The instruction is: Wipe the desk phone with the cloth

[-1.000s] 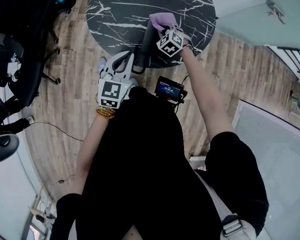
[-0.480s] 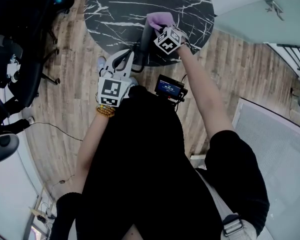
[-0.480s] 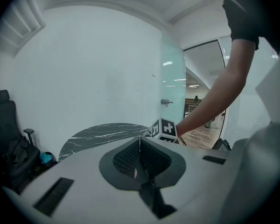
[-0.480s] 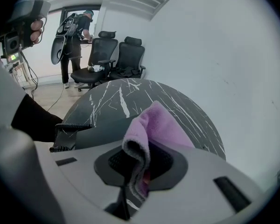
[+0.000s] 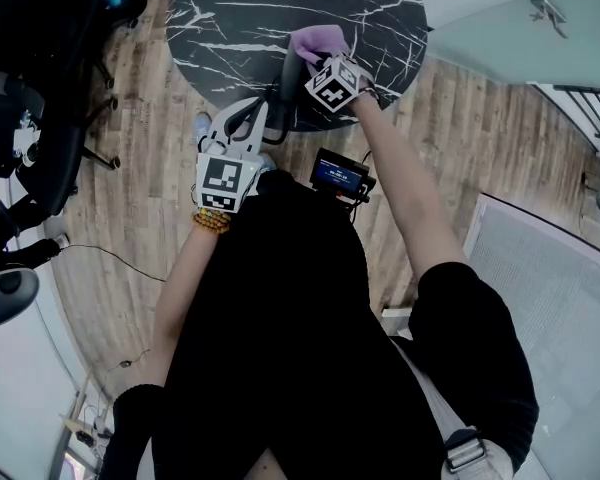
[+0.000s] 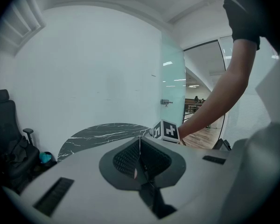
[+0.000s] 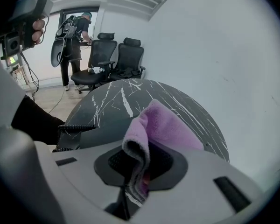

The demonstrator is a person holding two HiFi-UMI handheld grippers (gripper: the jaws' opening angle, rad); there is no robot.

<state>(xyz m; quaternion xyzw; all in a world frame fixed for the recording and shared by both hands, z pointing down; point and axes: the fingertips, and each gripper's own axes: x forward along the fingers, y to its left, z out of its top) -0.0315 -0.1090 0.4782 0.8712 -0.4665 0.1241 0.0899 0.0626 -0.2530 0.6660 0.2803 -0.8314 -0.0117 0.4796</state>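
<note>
Head view: right gripper (image 5: 316, 54) has crept slightly left, carrying the cloth (image 5: 320, 38) along the desk phone (image 5: 286, 90) at the table (image 5: 230, 18) edge; a wiping stroke seems under way.
Left gripper view: left gripper (image 6: 139, 147), jaws together on nothing.
Right gripper view: jaws clamp the cloth.

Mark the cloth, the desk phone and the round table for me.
cloth (image 7: 163, 125), right gripper view, on its purple upper fold.
desk phone (image 5: 288, 90), head view, on its dark body.
table (image 5: 240, 13), head view, on the bare marbled top.
</note>
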